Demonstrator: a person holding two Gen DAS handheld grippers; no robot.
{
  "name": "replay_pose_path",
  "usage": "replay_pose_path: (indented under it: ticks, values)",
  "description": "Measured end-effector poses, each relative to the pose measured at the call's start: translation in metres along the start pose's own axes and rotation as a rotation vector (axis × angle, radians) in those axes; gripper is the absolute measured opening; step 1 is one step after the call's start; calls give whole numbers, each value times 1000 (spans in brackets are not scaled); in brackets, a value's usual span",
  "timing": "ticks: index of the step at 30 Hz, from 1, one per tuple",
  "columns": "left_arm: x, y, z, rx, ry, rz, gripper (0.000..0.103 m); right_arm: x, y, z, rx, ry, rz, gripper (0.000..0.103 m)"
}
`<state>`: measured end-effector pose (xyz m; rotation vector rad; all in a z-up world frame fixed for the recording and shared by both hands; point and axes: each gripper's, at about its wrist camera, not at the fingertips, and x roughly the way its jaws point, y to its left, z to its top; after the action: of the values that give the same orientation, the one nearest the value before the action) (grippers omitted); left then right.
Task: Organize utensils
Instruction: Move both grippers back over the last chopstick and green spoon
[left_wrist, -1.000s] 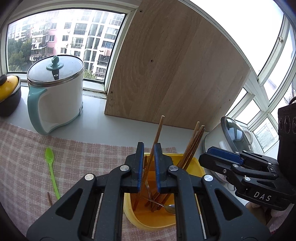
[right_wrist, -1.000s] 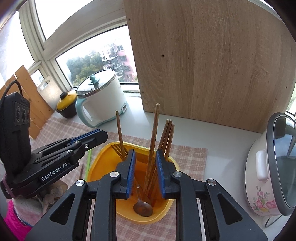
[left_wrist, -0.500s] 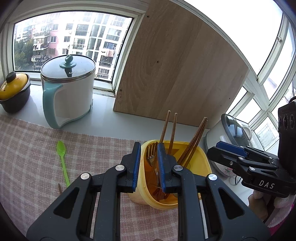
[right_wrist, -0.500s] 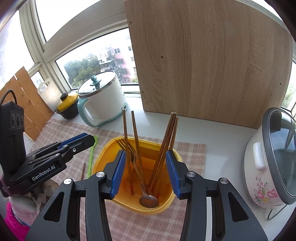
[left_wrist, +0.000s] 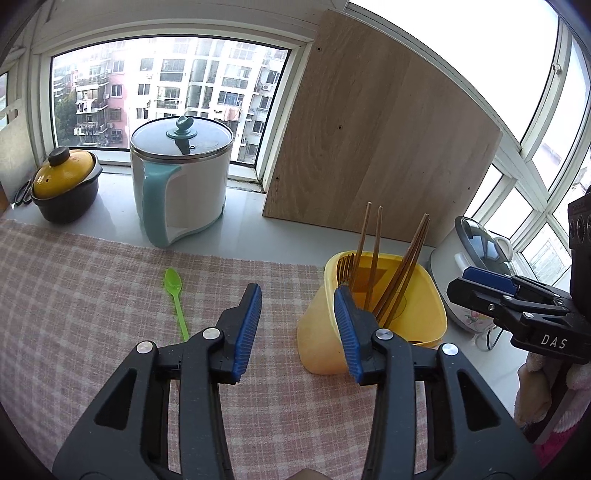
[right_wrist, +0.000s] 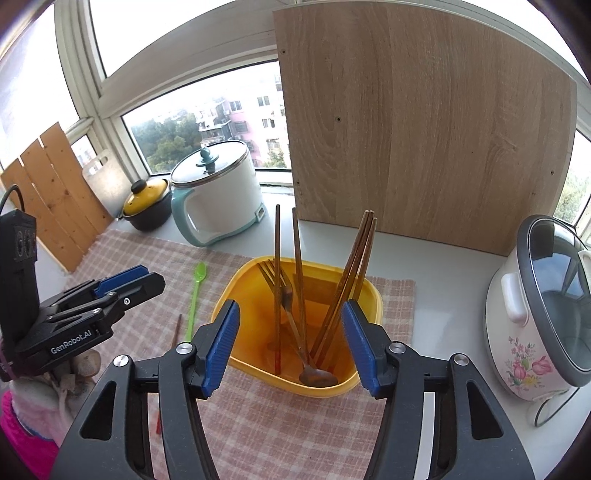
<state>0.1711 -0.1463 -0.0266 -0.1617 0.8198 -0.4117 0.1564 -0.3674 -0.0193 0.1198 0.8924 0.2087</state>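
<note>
Both claws, left (left_wrist: 297, 328) and right (right_wrist: 291, 343), were empty with jaws opening. The green plastic spoon (left_wrist: 175, 297) lay on the checked cloth left of the yellow utensil holder (right_wrist: 295, 321). Recommended: approach the spoon's handle squarely, then close.

Ahead of the jaws, a glossy yellow plastic tub (right_wrist: 364, 295) holds matt wooden chopsticks (right_wrist: 356, 258). Left of them a translucent green plastic spoon (left_wrist: 176, 299) lies on woven checked cloth (left_wrist: 74, 295).
</note>
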Motion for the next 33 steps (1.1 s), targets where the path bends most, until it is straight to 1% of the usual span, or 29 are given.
replay_pose_path:
  ticks: [2, 4, 10, 15, 20, 23, 24, 25, 26, 30, 33]
  values:
    - [-4, 7, -7, 13, 10, 27, 43, -2, 4, -3, -10, -4, -3, 65]
    - [-7, 17, -16, 20, 26, 53, 49, -5, 8, -7, -24, -10, -5, 69]
    - [-2, 47, -52, 5, 114, 108, 49, -8, 20, -18, -65, -5, 0, 74]
    - [12, 69, -87, -35, 210, 130, 49, -7, 27, -28, -71, 5, 23, 75]
    - [23, 85, -108, -82, 262, 149, 49, -5, 33, -38, -71, 15, 34, 75]
    - [29, 86, -117, -80, 284, 150, 49, -1, 35, -43, -65, 29, 48, 75]
    - [32, 84, -120, -73, 292, 151, 45, 0, 36, -46, -66, 34, 50, 75]
    - [35, 83, -122, -67, 298, 157, 35, 1, 37, -47, -68, 39, 52, 75]
    - [38, 82, -124, -62, 306, 162, 31, 3, 38, -49, -68, 43, 53, 75]
    - [52, 83, -130, -59, 338, 179, 18, 4, 44, -53, -75, 56, 62, 75]
    - [58, 84, -134, -57, 353, 189, 14, 5, 48, -55, -82, 61, 64, 75]
